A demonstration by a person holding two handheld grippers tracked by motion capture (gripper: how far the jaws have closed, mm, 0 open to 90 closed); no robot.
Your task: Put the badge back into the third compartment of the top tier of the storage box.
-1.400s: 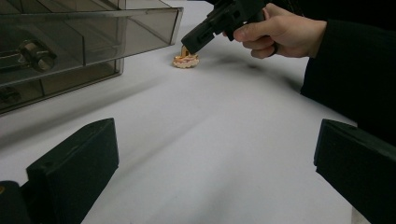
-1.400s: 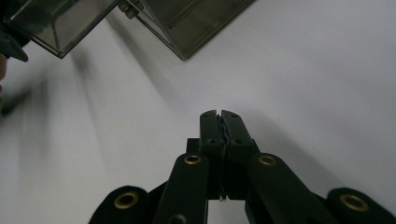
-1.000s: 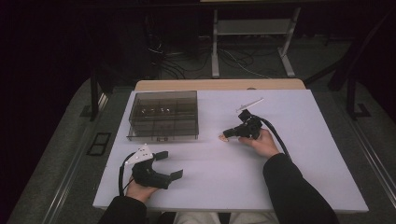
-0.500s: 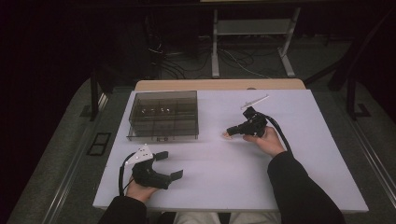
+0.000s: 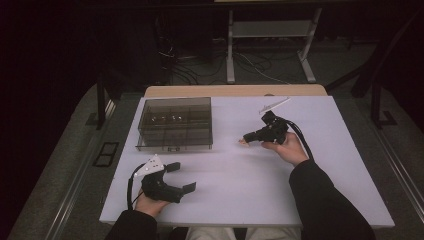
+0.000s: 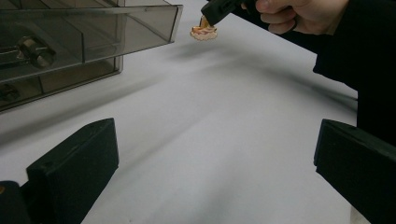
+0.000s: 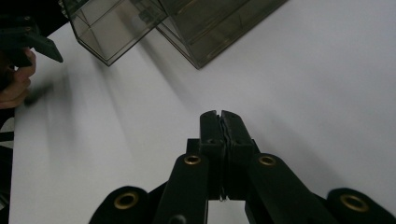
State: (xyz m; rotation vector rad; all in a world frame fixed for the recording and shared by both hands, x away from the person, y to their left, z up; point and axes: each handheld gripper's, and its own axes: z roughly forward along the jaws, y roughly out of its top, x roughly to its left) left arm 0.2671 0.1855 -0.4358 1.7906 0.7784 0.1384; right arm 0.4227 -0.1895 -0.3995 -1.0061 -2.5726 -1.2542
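A smoky clear compartment box (image 5: 175, 123) stands on the white table (image 5: 240, 190), left of the middle, with small metal parts in its cells. My right gripper (image 5: 248, 138) hovers to the right of the box, jaws pointing left, shut on a small flat orange-and-cream piece (image 5: 243, 142). In the left gripper view that piece (image 6: 203, 31) hangs from the right gripper's tip (image 6: 215, 11) just past the box corner (image 6: 140, 28). In the right gripper view the jaws (image 7: 220, 116) are pressed together and the piece is hidden. My left gripper (image 5: 182, 177) rests open near the front left edge, nothing between its jaws (image 6: 215, 154).
A wooden strip (image 5: 235, 91) runs along the table's far edge. Behind it is a dark floor with cables (image 5: 250, 65) and a metal stand (image 5: 270, 30). A bare white surface lies between the two grippers.
My right gripper has lifted a little off the table with the small piece in it. The left gripper and the box have kept still.
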